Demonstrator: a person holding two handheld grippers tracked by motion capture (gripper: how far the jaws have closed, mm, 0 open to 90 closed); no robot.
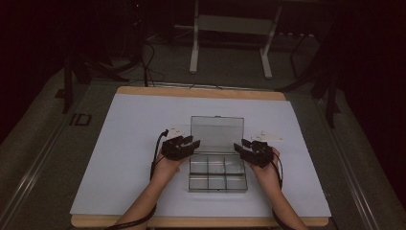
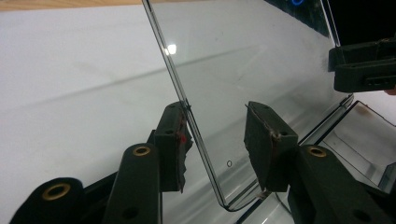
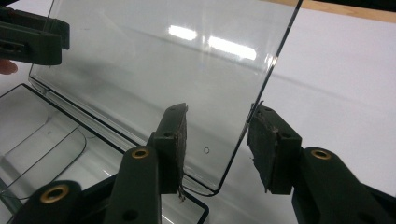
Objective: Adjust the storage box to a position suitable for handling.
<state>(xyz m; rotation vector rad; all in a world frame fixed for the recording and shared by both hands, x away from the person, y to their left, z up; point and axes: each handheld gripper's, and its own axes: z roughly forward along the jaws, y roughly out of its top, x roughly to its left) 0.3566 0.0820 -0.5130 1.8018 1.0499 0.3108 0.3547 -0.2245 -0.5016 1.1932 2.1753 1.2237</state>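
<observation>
A clear plastic compartment box (image 1: 218, 178) lies on the white mat, its lid (image 1: 217, 133) standing upright at the back. My left gripper (image 1: 194, 142) is at the lid's left edge. In the left gripper view its jaws (image 2: 217, 140) are open and straddle that edge of the lid (image 2: 243, 60); the left pad (image 2: 173, 140) is close against it and the other stands apart. My right gripper (image 1: 241, 145) is at the lid's right edge. Its jaws (image 3: 219, 140) are open around the edge of the lid (image 3: 163, 60), with a gap at the pads.
The white mat (image 1: 124, 143) covers a wooden table (image 1: 201, 91) whose front edge (image 1: 191, 221) runs near the person's forearms. The box's divided base (image 3: 42, 135) is empty. A white desk frame (image 1: 230, 43) stands on the floor beyond the table.
</observation>
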